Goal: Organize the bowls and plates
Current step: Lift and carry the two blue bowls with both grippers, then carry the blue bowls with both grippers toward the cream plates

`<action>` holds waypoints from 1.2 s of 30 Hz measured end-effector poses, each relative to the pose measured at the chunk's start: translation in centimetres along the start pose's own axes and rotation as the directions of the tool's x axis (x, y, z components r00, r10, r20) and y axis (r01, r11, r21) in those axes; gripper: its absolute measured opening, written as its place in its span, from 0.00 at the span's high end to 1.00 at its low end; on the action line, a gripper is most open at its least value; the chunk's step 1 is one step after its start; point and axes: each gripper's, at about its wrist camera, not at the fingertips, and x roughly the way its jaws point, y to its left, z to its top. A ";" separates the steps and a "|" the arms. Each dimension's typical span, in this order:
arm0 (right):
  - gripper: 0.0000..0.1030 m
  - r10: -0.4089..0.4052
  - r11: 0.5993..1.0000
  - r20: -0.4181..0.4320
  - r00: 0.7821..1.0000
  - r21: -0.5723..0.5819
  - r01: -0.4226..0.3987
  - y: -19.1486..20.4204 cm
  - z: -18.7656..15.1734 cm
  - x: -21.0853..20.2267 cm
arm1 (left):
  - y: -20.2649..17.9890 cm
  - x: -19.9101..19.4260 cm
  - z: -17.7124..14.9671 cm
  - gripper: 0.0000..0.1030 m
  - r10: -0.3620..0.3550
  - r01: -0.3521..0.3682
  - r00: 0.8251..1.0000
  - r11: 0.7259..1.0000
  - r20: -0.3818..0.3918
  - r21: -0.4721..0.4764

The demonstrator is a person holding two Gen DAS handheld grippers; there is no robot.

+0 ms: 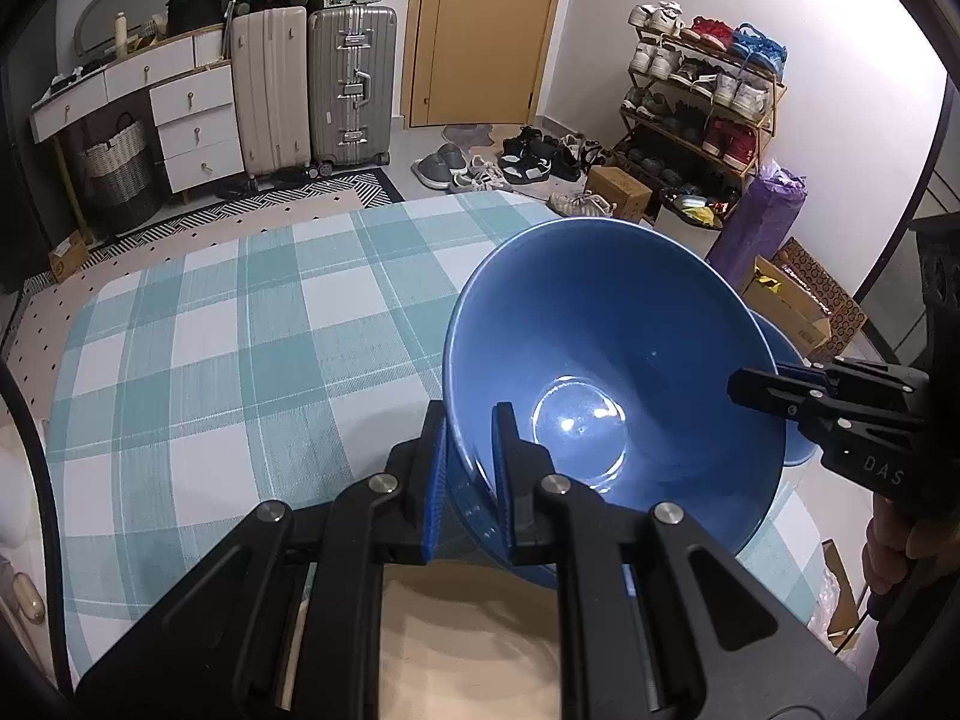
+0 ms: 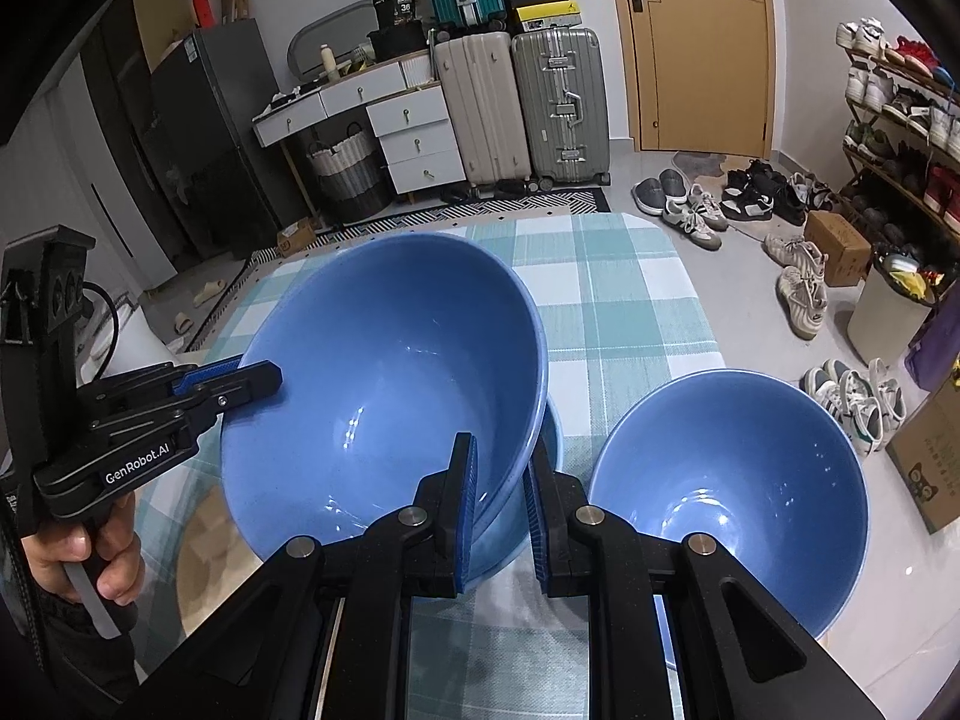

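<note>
Left wrist view: the large blue bowl (image 1: 612,384) tilts, mouth facing the camera, above the checked tablecloth (image 1: 240,330); the left gripper (image 1: 470,456) pinches its near rim. Right wrist view: the right gripper (image 2: 500,480) clamps that bowl's opposite rim; a second blue bowl (image 2: 729,492) sits upright just right.

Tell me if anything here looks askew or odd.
The big bowl is tipped steeply, pinched at opposite rims by the left gripper and right gripper, half-nested over another bowl. The third bowl sits level. Nothing spilled.
</note>
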 end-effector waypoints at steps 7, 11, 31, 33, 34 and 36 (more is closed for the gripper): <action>0.85 -0.018 1.000 -0.015 1.000 -0.008 0.018 0.2 -0.5 0.8 | 0.0 1.2 -0.5 0.89 0.015 -0.015 1.000 1.000 -0.009 0.006; 0.85 -0.034 0.999 -0.024 0.999 -0.016 0.034 0.1 -0.8 1.2 | -0.4 1.9 -0.9 0.89 0.032 -0.032 0.999 0.999 -0.013 0.022; 0.85 -0.091 0.994 -0.058 0.994 -0.063 0.087 1.1 -1.3 3.3 | -0.4 4.7 -2.2 0.89 0.103 -0.100 0.994 0.992 -0.035 0.079; 0.85 -0.104 0.992 -0.057 0.993 -0.071 0.100 1.2 -1.4 3.4 | -0.4 4.9 -2.2 0.89 0.109 -0.105 0.993 0.991 -0.037 0.087; 0.85 -0.111 0.991 -0.057 0.992 -0.076 0.107 1.3 -1.5 3.5 | -0.4 5.0 -2.3 0.89 0.110 -0.107 0.993 0.990 -0.037 0.090; 0.85 -0.120 0.990 -0.057 0.991 -0.081 0.115 1.3 -1.6 3.6 | -0.4 5.3 -2.3 0.89 0.113 -0.109 0.993 0.990 -0.040 0.095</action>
